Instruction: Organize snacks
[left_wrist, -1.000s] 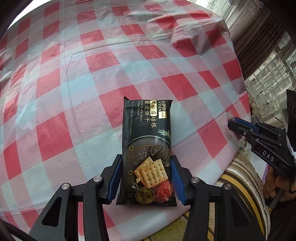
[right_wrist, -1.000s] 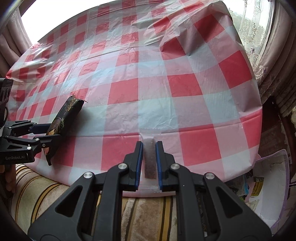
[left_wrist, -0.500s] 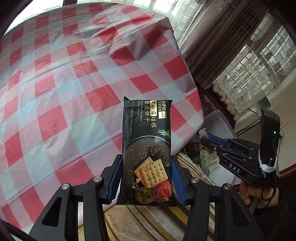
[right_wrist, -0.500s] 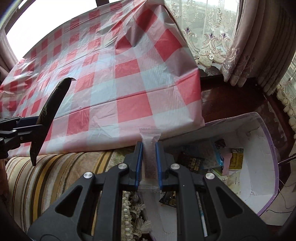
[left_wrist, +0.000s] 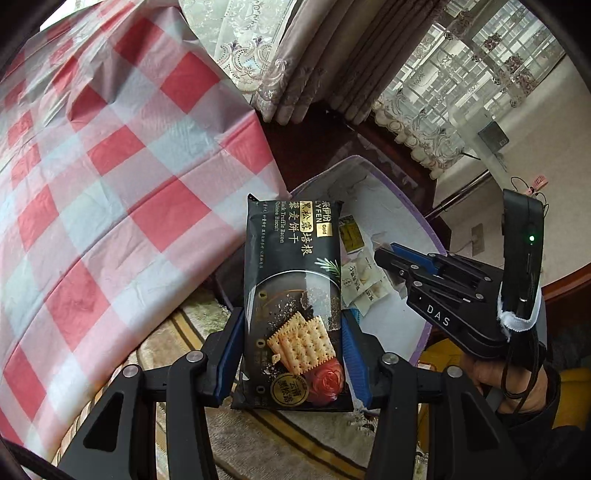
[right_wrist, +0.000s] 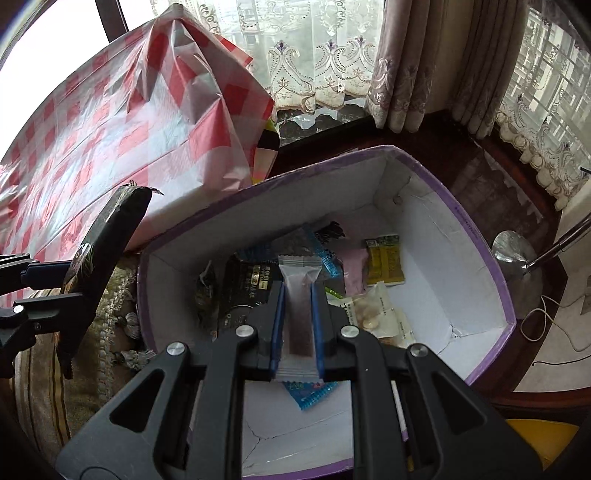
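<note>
The left gripper (left_wrist: 293, 350) clamps a light, crushable biscuit pack (left_wrist: 293, 295) across its lower half, while the right gripper (right_wrist: 297, 325) pinches a thin, floppy sachet (right_wrist: 298, 314) mid-length over the box (right_wrist: 495, 273)

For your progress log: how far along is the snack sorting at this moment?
Done: several packets already lie in the purple-rimmed box. In hand: the left tongs grip a black biscuit pack; the right tongs pinch a small clear sachet over the box. Left: releasing both.
</note>
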